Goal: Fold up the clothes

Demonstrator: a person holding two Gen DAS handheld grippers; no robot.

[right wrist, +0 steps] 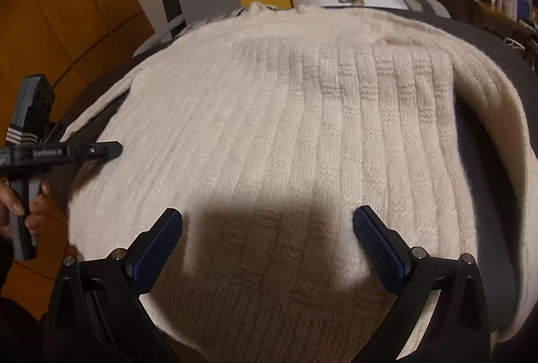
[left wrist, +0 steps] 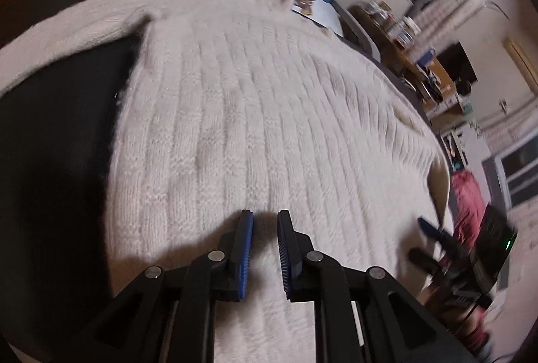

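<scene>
My left gripper (left wrist: pixel 264 215) stands narrow and empty over the sweater (left wrist: pixel 255 101); my right gripper (right wrist: pixel 267 218) gapes wide. Closing now risks pinching both knit layers.

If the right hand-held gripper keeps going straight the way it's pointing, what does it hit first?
Most likely the cream knit sweater lying flat right below and ahead of the right hand-held gripper. Its jaws stand wide open with nothing between them; how far off the knit is remains unclear.
</scene>
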